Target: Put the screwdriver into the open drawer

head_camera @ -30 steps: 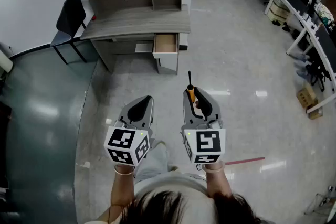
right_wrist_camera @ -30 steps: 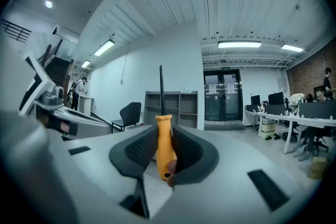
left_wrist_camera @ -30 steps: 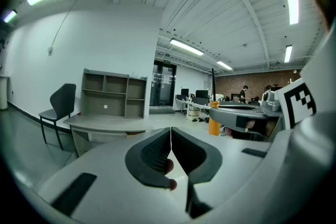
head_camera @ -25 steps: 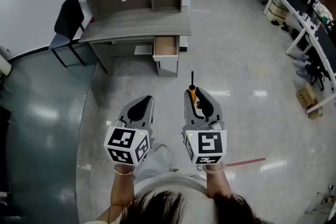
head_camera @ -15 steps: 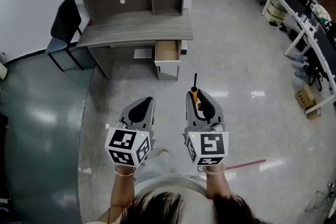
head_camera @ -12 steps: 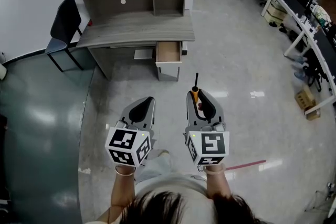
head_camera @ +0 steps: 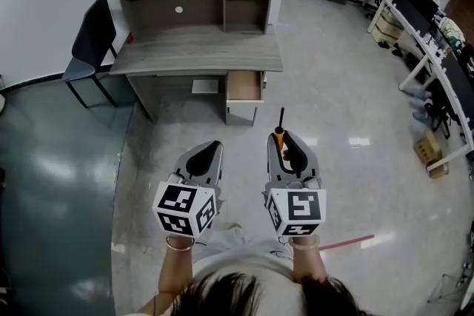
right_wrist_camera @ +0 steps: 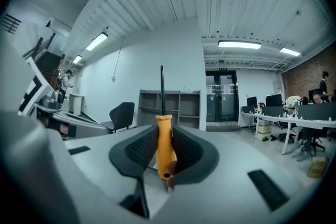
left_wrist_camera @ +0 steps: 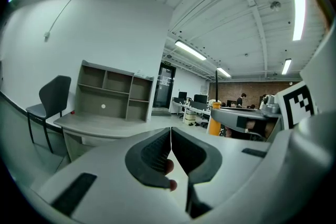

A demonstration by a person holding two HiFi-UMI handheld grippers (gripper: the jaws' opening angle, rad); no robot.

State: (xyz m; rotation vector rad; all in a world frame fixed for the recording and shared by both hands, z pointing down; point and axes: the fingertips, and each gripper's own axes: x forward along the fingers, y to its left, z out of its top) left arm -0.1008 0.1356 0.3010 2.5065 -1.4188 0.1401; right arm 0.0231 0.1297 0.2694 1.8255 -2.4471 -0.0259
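Note:
A screwdriver (head_camera: 279, 132) with an orange handle (right_wrist_camera: 165, 148) and a thin black shaft sticks forward out of my right gripper (head_camera: 282, 141), which is shut on its handle. My left gripper (head_camera: 209, 152) is beside it, shut with nothing between its jaws. Ahead stands a grey desk (head_camera: 200, 52) with a shelf unit on top. Under its right end one wooden drawer (head_camera: 244, 85) is pulled open. Both grippers hang over the floor, well short of the drawer. The desk and shelves also show far off in the left gripper view (left_wrist_camera: 100, 122) and the right gripper view (right_wrist_camera: 173, 105).
A black chair (head_camera: 90, 41) stands left of the desk by a dark glass floor panel (head_camera: 52, 181). Office desks with monitors (head_camera: 426, 18) line the right side, with a cardboard box (head_camera: 428, 153) on the floor. A red tape strip (head_camera: 344, 242) lies near my right.
The desk and open drawer have drawn nearer and shifted right in the head view. Both grippers keep their pose, the right one still holding the screwdriver.

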